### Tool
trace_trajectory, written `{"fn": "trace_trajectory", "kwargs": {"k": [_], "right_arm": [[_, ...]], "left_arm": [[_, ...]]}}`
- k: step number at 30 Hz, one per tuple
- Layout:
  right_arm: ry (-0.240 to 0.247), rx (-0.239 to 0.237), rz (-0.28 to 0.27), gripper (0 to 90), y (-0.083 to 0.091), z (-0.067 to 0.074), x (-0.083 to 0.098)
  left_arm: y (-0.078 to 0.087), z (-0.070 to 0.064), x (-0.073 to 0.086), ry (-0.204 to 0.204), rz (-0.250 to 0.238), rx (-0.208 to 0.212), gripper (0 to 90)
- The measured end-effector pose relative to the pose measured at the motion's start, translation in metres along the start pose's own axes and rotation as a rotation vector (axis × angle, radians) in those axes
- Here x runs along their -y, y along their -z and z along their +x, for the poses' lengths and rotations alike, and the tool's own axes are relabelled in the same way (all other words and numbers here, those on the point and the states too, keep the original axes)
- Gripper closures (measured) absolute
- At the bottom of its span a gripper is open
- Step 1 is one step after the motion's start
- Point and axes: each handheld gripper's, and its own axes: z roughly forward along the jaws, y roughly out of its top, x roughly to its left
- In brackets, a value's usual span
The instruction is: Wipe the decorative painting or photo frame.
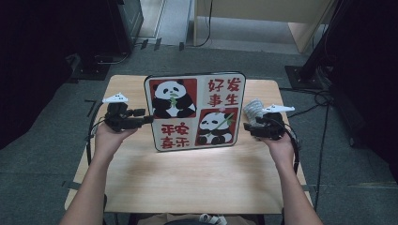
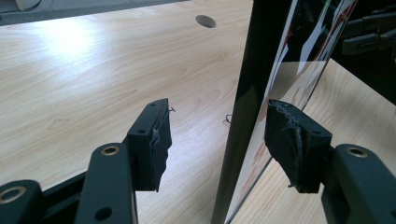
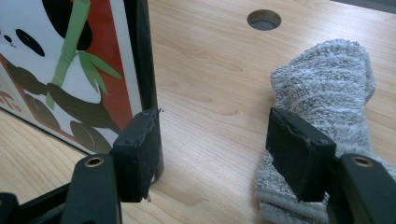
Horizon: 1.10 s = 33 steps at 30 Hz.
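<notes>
Glossy black-edged panda picture board (image 1: 195,111), four panels of pandas and red characters, standing upright on pale wooden table (image 1: 187,178). Left gripper (image 1: 146,119) spread wide, board's left edge between its fingers (image 2: 152,144), pads not pressing. Right gripper (image 1: 248,129) likewise released; board's right edge beside one finger (image 3: 137,154), grey terry cloth (image 3: 322,98) behind the other.
</notes>
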Motion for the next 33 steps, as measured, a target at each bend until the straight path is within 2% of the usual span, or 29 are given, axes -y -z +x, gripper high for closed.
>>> {"fn": "trace_trajectory", "kwargs": {"k": [15,24,33], "right_arm": [[-0.001,0.007,-0.003,35.7,0.0,-0.002,-0.001],[-0.008,0.015,-0.005,35.6,0.0,-0.004,0.0],[-0.012,0.03,-0.013,35.6,0.002,-0.007,0.0]], "left_arm": [[0.009,-0.001,0.005,-0.025,0.029,0.014,37.5],[0.018,0.005,0.008,-0.031,0.024,-0.007,36.9],[0.025,0.013,0.012,-0.016,0.018,-0.034,36.8]]}}
